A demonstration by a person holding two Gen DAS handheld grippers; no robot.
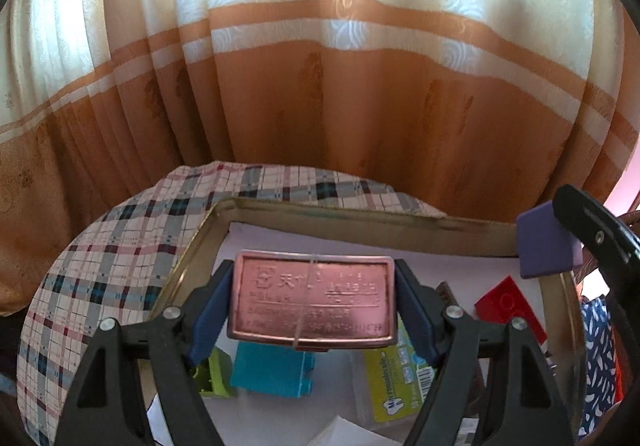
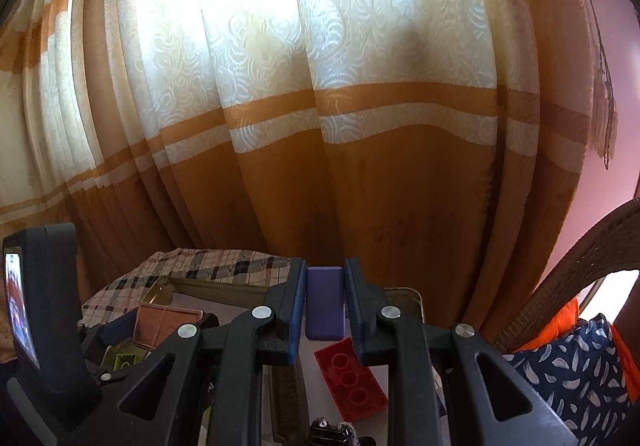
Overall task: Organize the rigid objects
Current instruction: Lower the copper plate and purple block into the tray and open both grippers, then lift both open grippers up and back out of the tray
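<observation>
My left gripper (image 1: 312,302) is shut on a flat copper-pink metal case (image 1: 312,300) with embossed writing and a thin band around it, held above a gold-rimmed tray (image 1: 360,212). The same case (image 2: 166,322) shows in the right wrist view, left of centre. My right gripper (image 2: 325,306) is shut on a purple block (image 2: 324,302), which appears in the left wrist view as the purple block (image 1: 542,242) at the tray's right rim. Below lie a teal block (image 1: 272,370), a green brick (image 1: 218,372), a red brick (image 2: 350,378) and a yellow-green packet (image 1: 396,378).
The tray sits on a checked cloth (image 1: 120,246). An orange and cream curtain (image 1: 320,106) hangs close behind. At the right stand a wicker chair (image 2: 580,278) and a navy patterned cushion (image 2: 568,378). White paper (image 1: 344,430) lies at the tray's near side.
</observation>
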